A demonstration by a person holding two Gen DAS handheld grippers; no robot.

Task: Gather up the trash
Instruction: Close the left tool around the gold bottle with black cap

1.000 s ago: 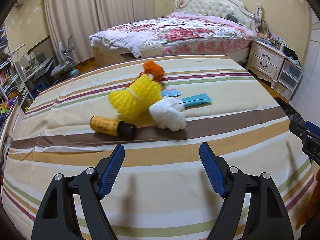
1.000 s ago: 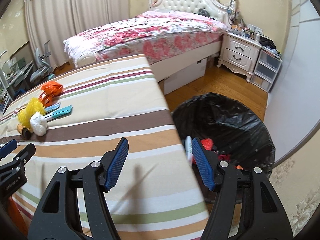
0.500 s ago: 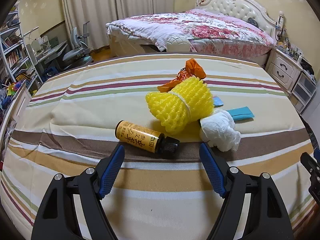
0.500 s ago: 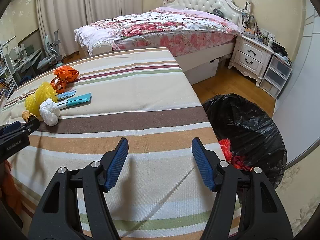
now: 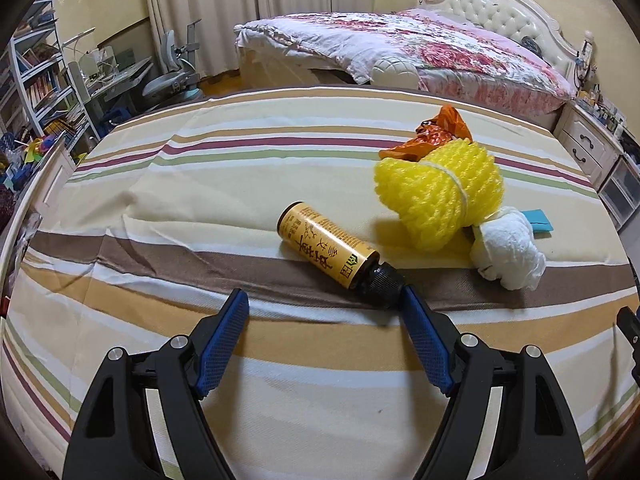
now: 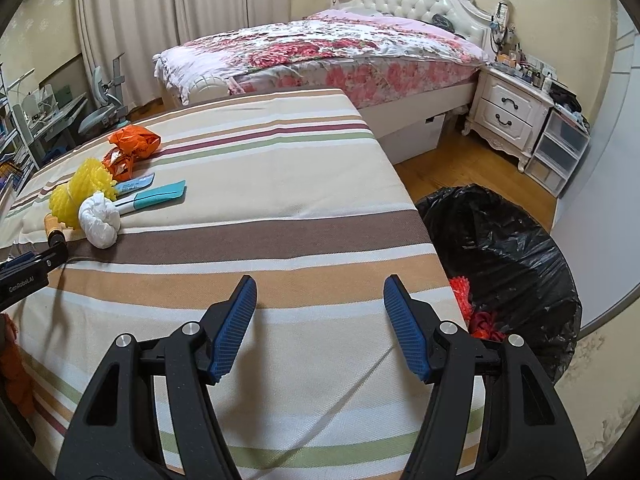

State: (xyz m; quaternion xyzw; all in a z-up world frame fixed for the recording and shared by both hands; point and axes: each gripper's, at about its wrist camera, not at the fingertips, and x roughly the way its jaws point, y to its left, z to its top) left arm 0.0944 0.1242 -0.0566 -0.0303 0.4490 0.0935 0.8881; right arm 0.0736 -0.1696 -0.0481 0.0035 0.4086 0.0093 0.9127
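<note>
striped bed (image 5: 200, 208) | on it: amber bottle (image 5: 328, 252), yellow foam net (image 5: 440, 196), white wad (image 5: 508, 252), orange wrapper (image 5: 436, 136)

On the mattress (image 5: 168, 200) a bottle (image 5: 328, 250) lies on its side, cap toward five o'clock, just ahead of the left gripper (image 5: 324, 308); the cap sits by the right-hand finger's tip (image 5: 412, 300). A foam net (image 5: 438, 194) lies at two o'clock from the bottle, a crumpled wrapper (image 5: 434, 138) behind it and a tissue wad (image 5: 508, 250) touching it at four o'clock. A bed (image 5: 400, 48) stands behind the mattress. The trash bag (image 6: 508, 248) sits on the floor at three o'clock of the mattress, beside the right gripper (image 6: 320, 300).
</note>
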